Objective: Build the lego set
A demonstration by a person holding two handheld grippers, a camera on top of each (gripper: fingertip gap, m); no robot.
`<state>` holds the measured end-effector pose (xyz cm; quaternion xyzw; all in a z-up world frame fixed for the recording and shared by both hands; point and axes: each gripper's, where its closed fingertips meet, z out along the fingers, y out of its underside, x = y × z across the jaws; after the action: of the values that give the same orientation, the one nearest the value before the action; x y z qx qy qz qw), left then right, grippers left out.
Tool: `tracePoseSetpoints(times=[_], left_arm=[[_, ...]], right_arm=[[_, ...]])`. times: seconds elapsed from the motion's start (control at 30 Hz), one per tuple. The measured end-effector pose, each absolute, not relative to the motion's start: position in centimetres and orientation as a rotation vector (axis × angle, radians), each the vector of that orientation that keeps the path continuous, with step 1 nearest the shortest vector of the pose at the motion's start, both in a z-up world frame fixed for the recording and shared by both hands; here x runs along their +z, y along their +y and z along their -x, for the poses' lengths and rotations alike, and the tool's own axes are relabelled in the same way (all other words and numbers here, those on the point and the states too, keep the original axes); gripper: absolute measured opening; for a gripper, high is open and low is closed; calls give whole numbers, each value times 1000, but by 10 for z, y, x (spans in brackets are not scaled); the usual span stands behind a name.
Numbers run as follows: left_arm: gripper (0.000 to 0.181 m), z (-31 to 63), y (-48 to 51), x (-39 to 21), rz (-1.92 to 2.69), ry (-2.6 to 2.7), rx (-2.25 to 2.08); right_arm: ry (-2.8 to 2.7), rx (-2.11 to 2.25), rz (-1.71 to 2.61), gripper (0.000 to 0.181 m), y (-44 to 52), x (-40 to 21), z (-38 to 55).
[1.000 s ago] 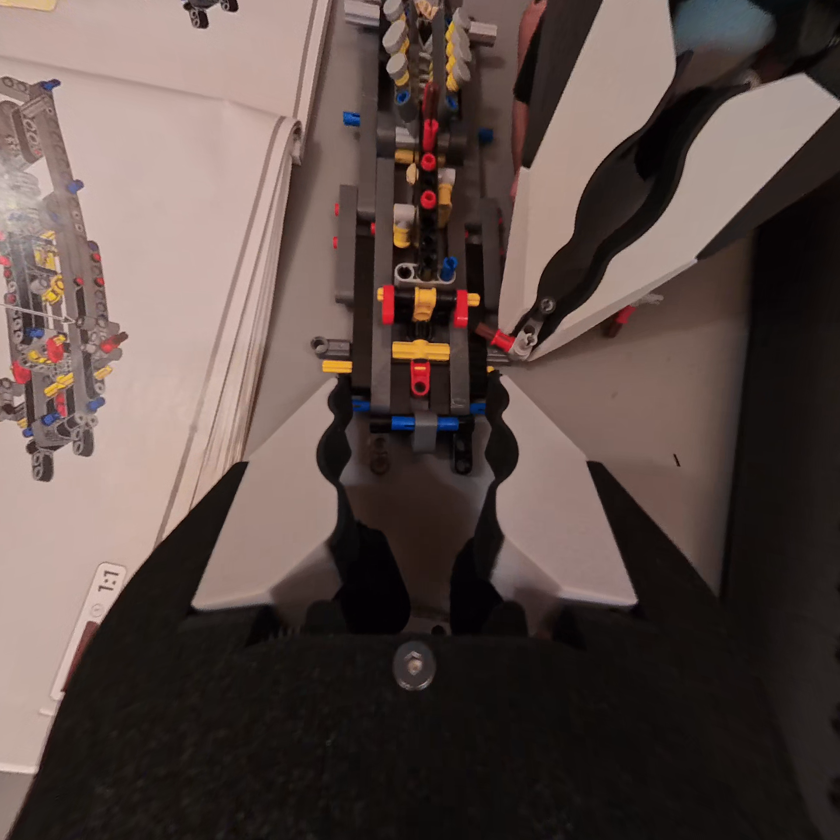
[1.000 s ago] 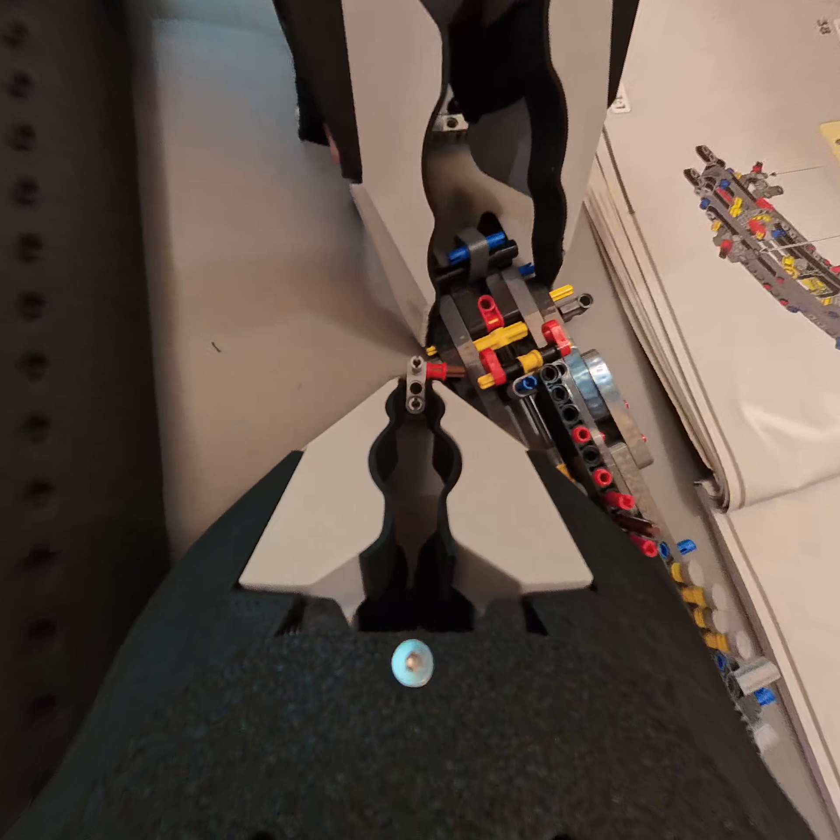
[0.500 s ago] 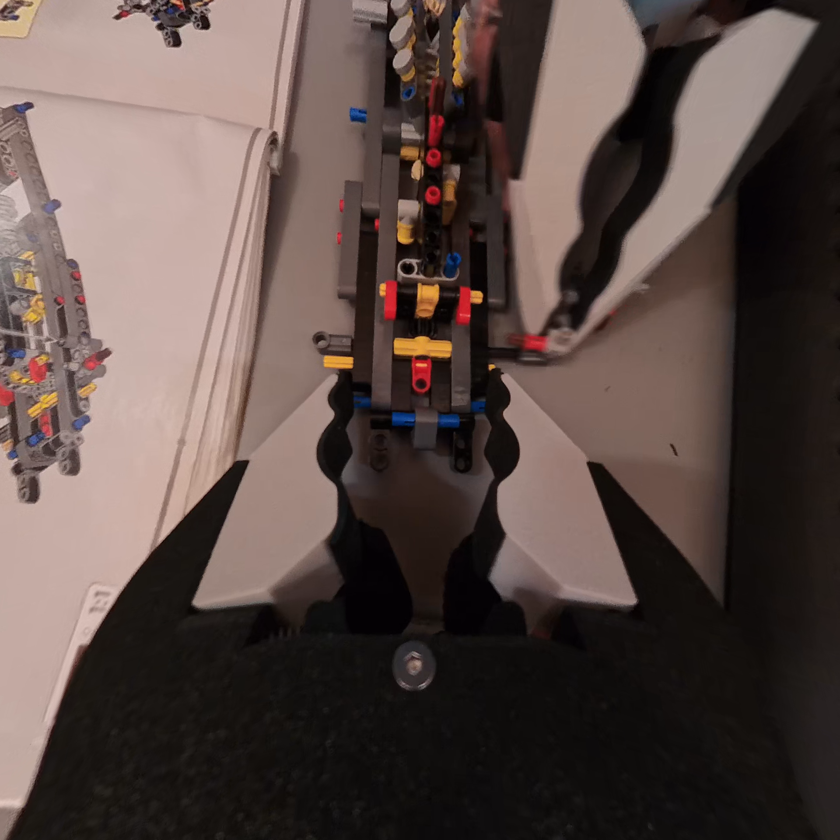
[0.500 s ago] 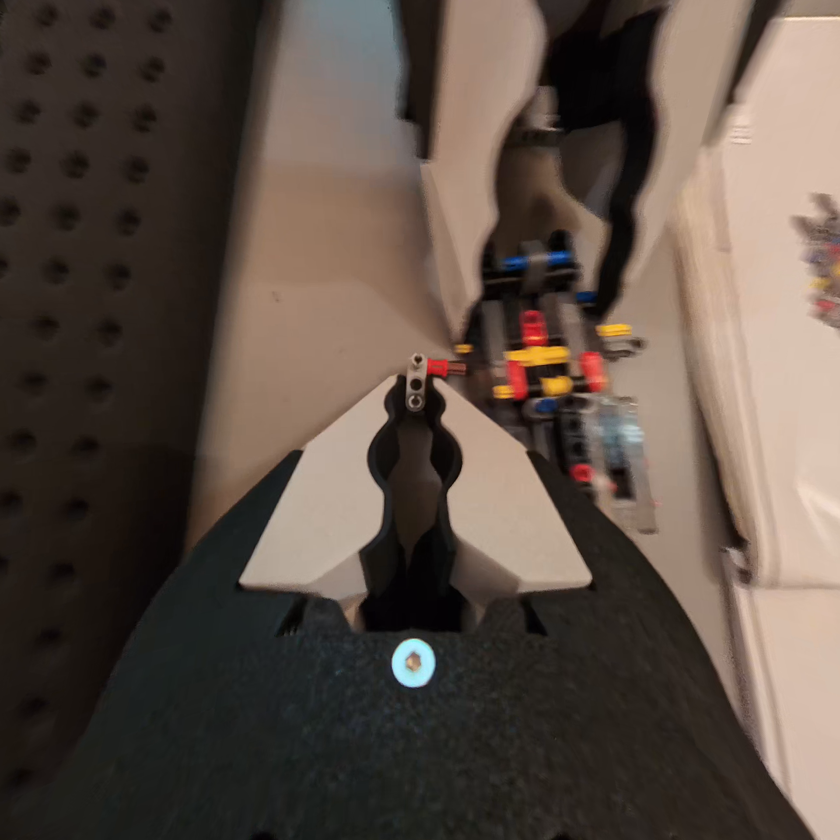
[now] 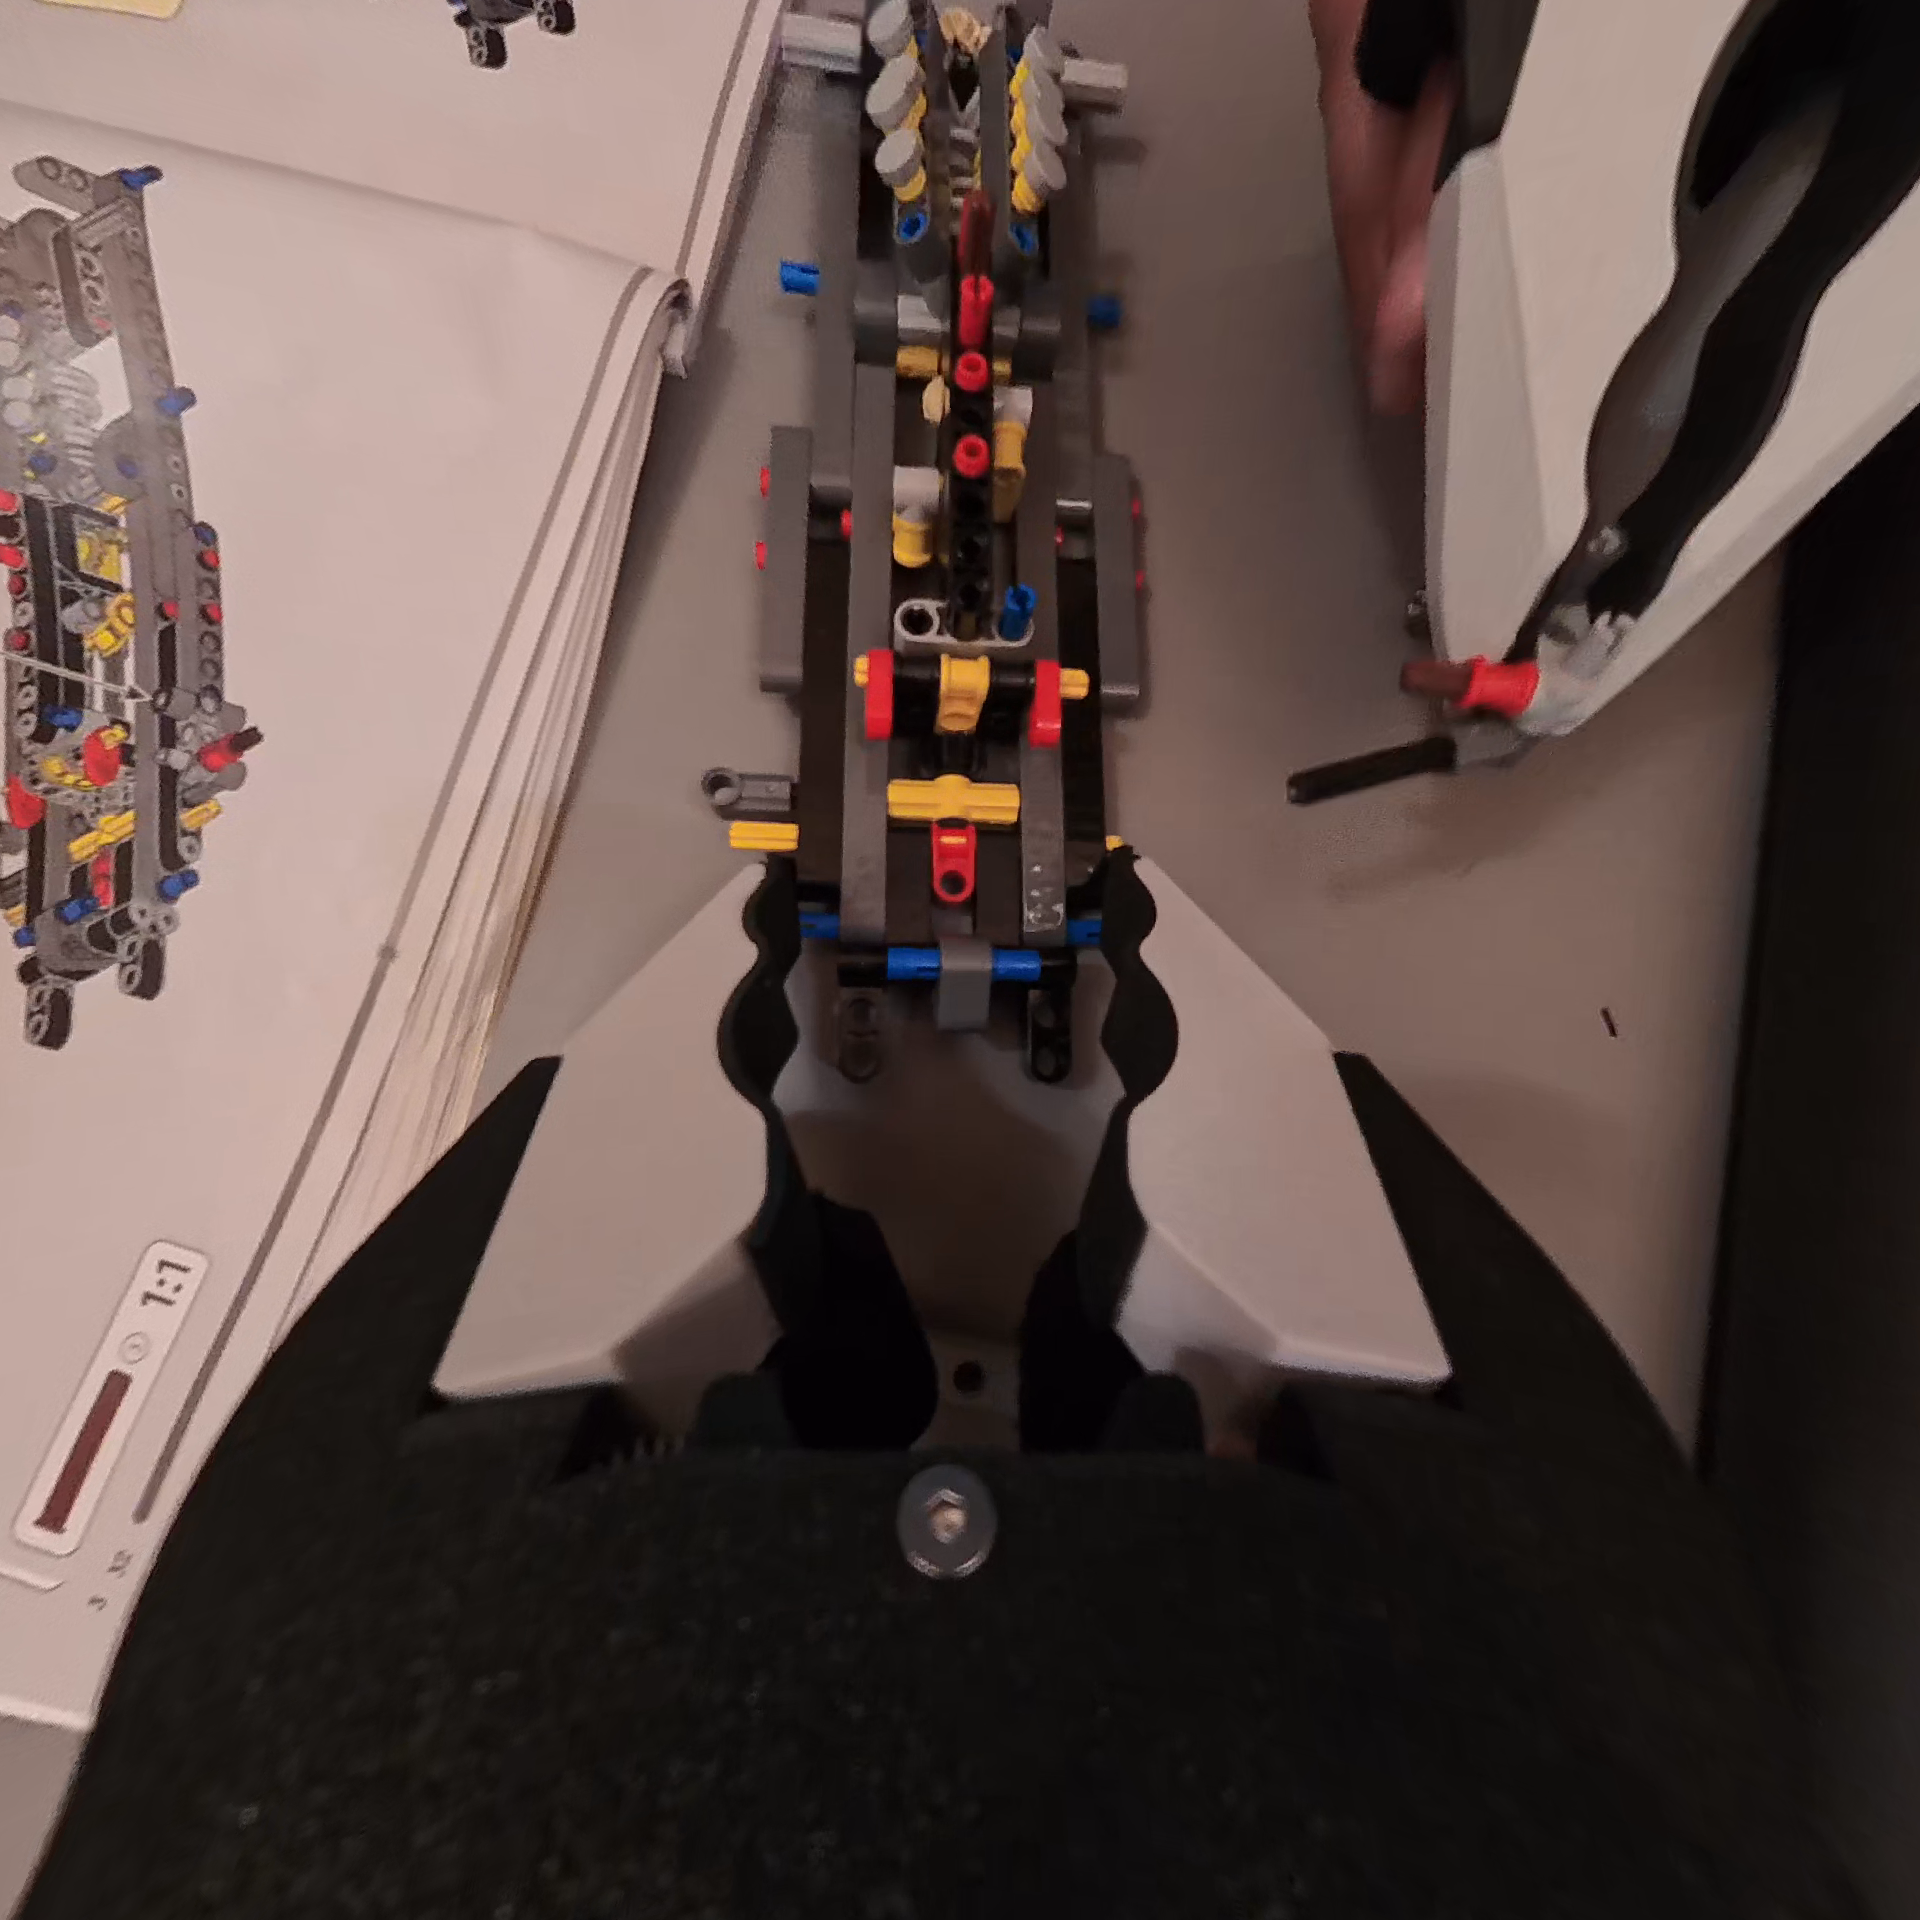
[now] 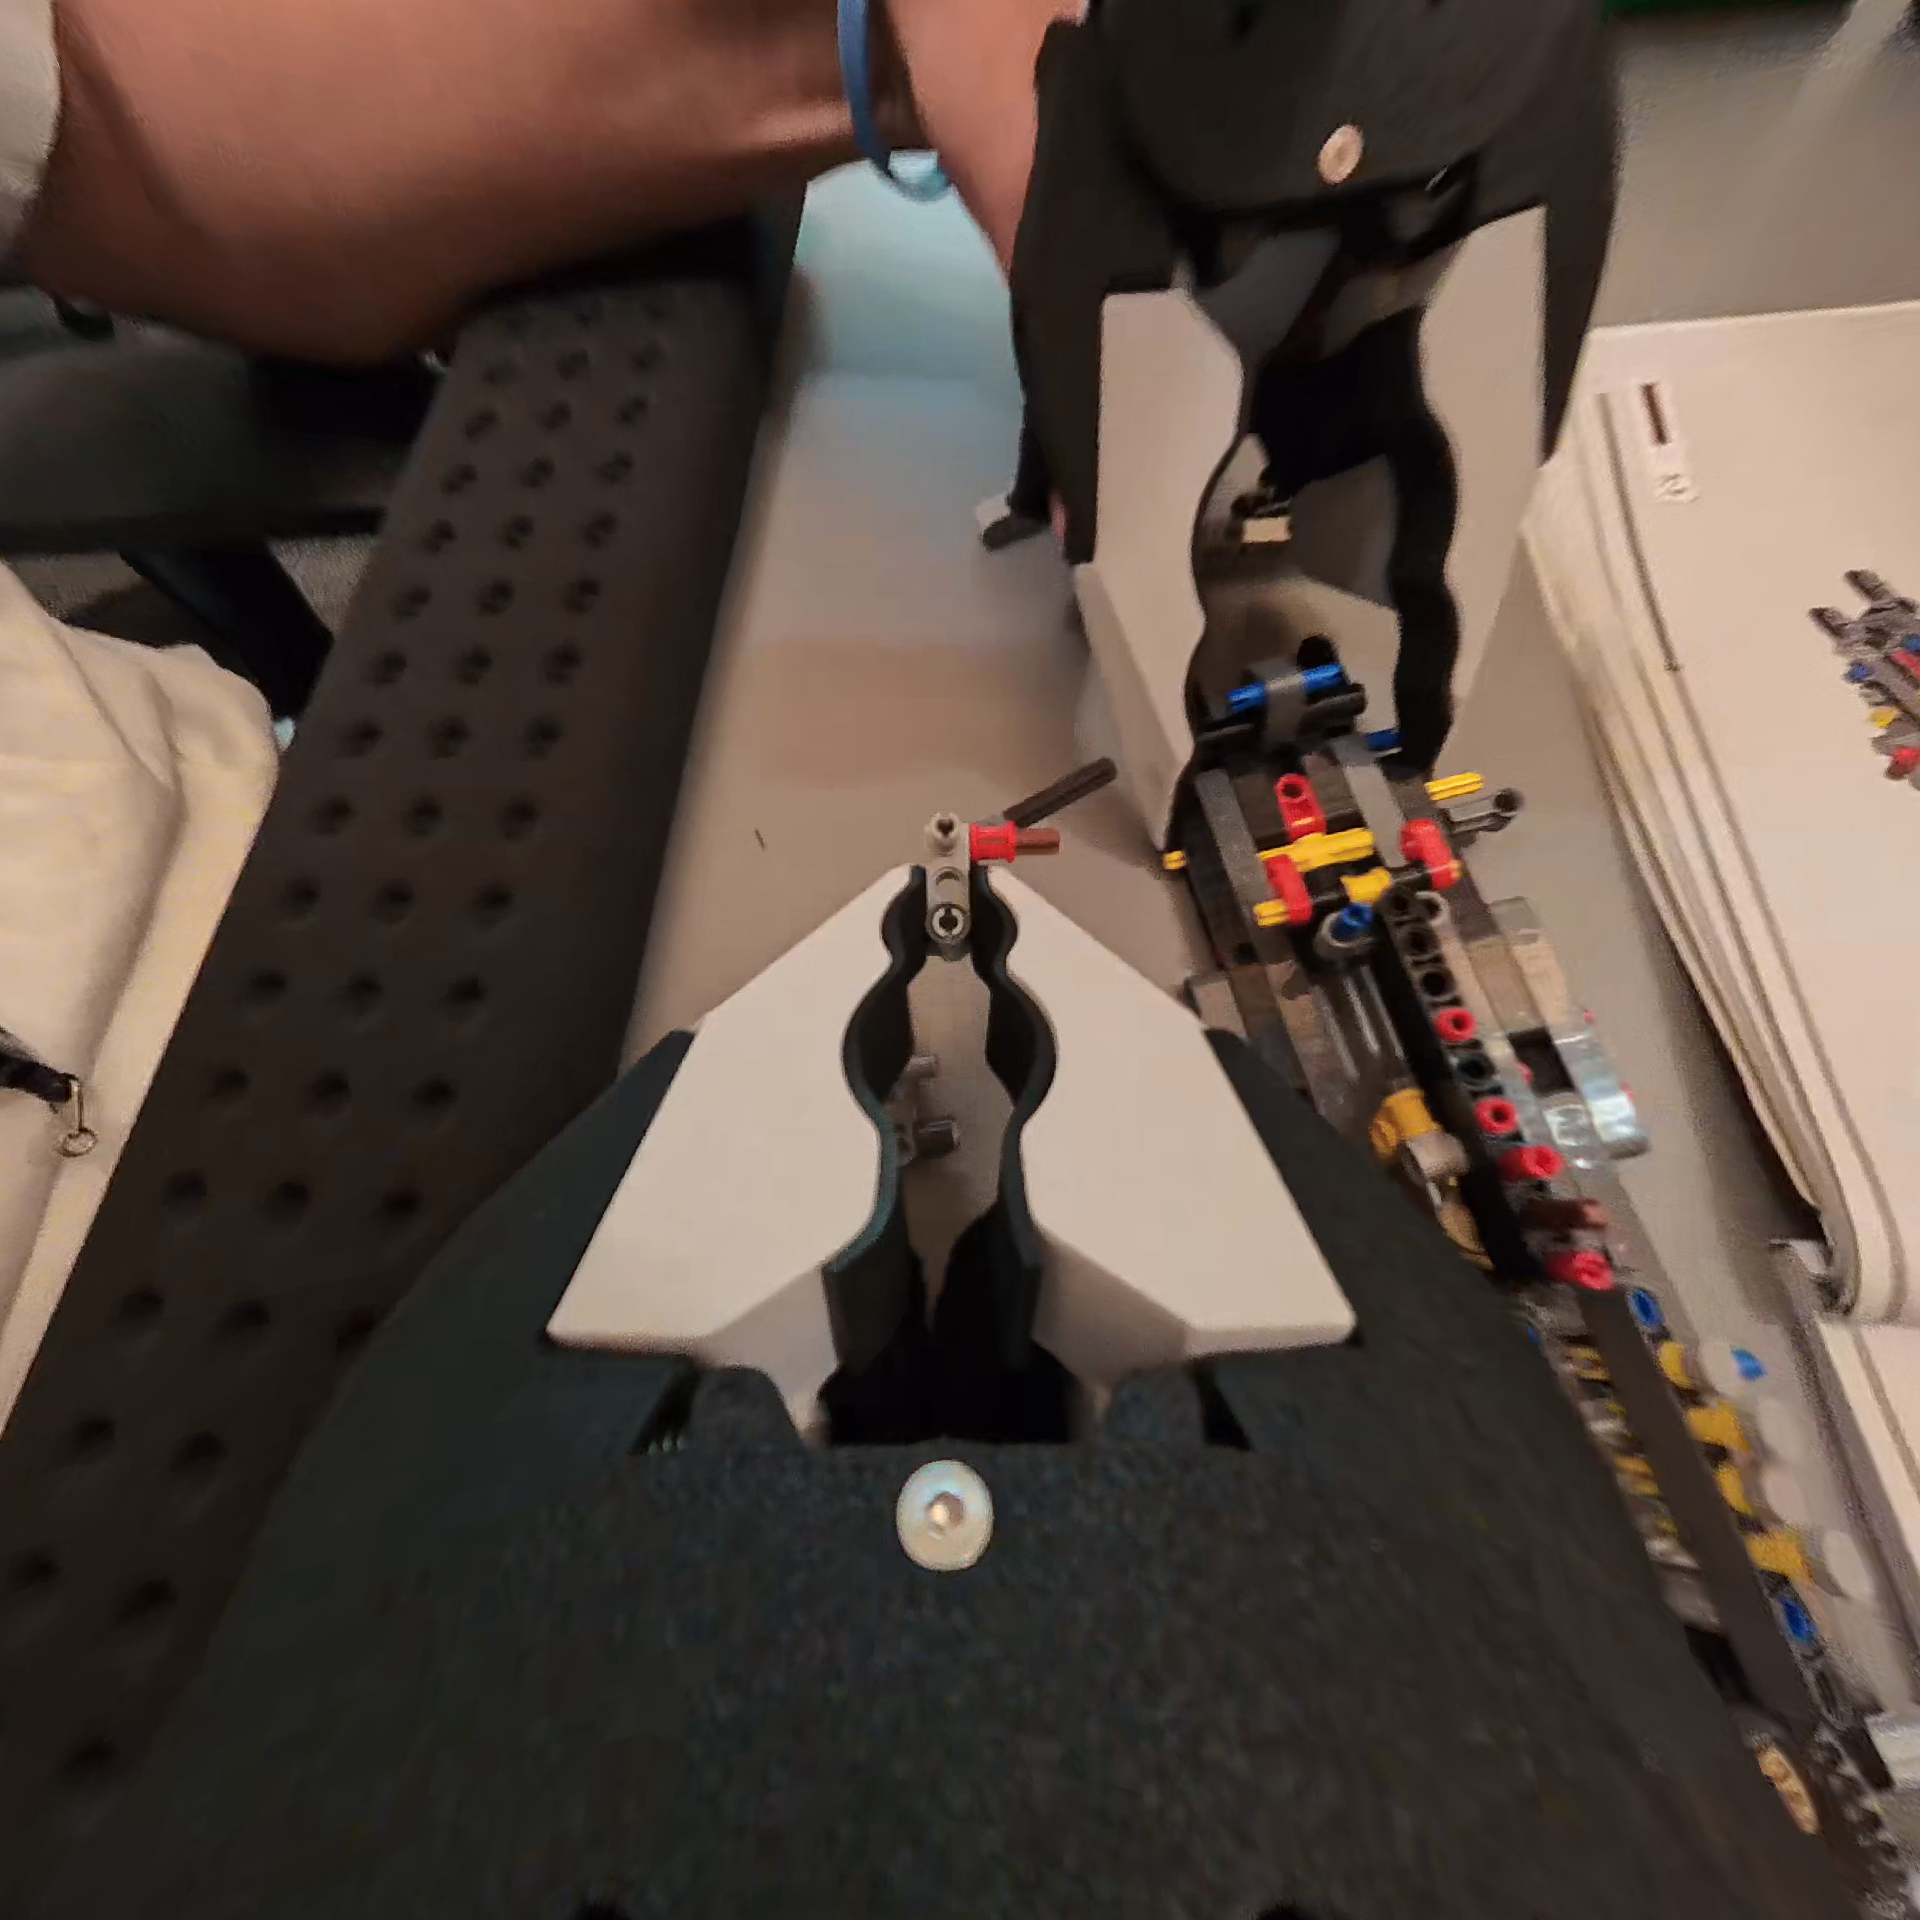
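Note:
A long dark grey and black lego chassis [image 5: 868,790] with red, yellow and blue pins lies on the pale table. My left gripper [image 5: 948,883] is shut on its near end, one finger on each side. It also shows in the right wrist view [image 6: 1309,727], on the chassis [image 6: 1455,997]. My right gripper [image 6: 948,899] is shut on a small grey beam with a red bush and brown axle [image 6: 987,842]. It holds this above the table, apart from the chassis's right side. The right gripper [image 5: 1569,634] and its piece [image 5: 1496,681] also show in the left wrist view.
A loose black axle [image 5: 1361,774] lies on the table near the right gripper; it also shows in the right wrist view [image 6: 1060,790]. The open instruction booklet [image 5: 364,520] lies left of the chassis. A black perforated strip [image 6: 468,831] runs along the table's other side. A person's arm [image 6: 416,156] is above it.
My right gripper has pulled away from the chassis's side with the small piece still in it. The black axle has come into view. My left gripper still holds the chassis end.

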<state>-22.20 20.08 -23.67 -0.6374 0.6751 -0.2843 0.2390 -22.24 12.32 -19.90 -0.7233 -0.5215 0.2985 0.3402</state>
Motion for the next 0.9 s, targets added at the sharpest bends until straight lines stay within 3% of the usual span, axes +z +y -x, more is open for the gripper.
tracePoseSetpoints(times=[0.27, 0.5, 0.9], left_arm=[[57, 223, 204, -224, 1712, 1808, -746], [51, 213, 193, -174, 1633, 1630, -1082], [15, 192, 158, -120, 1647, 1287, -1921]], right_arm=[[-1238, 845, 1864, 6, 125, -185, 211], [-1096, 884, 1876, 6, 137, -174, 199], [-1079, 602, 1613, 6, 148, -136, 200]])
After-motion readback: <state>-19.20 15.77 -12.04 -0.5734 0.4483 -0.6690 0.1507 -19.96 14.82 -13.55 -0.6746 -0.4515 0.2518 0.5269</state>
